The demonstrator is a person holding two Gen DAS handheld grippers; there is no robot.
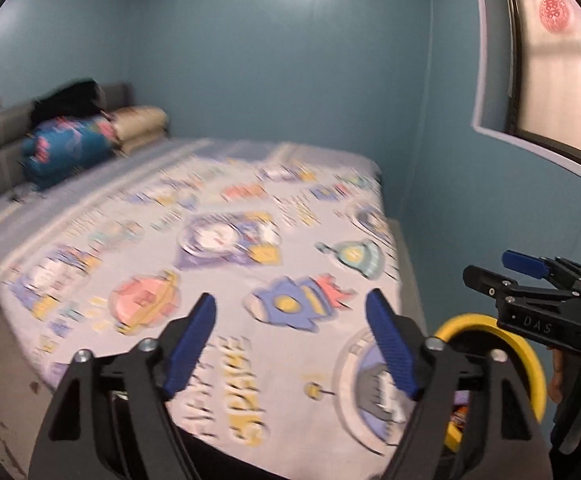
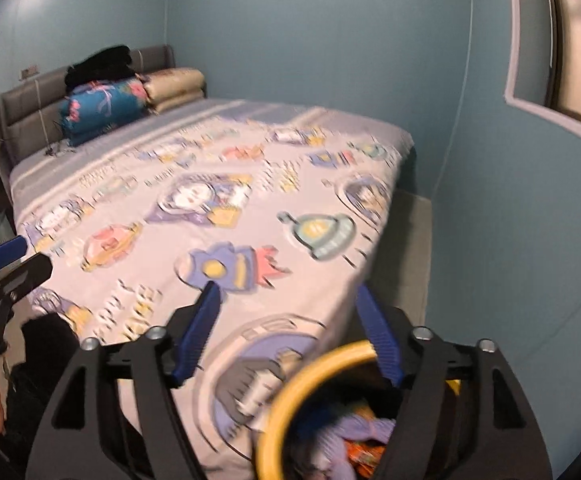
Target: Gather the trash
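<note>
Yellow-rimmed bin [image 2: 290, 392] sits at the foot corner of the bed [image 2: 178, 216], already holding wrappers, likely parked there for easy drops. Above the bin, the right gripper [image 2: 286, 332] stands spread and empty; beside it, over the bed's foot, the left gripper [image 1: 290, 344] is likewise apart, gripping nothing.

bedsheet [image 1: 194, 240] print smeared, yellow bin [image 2: 290, 384] — cut off, contents unclear
</note>
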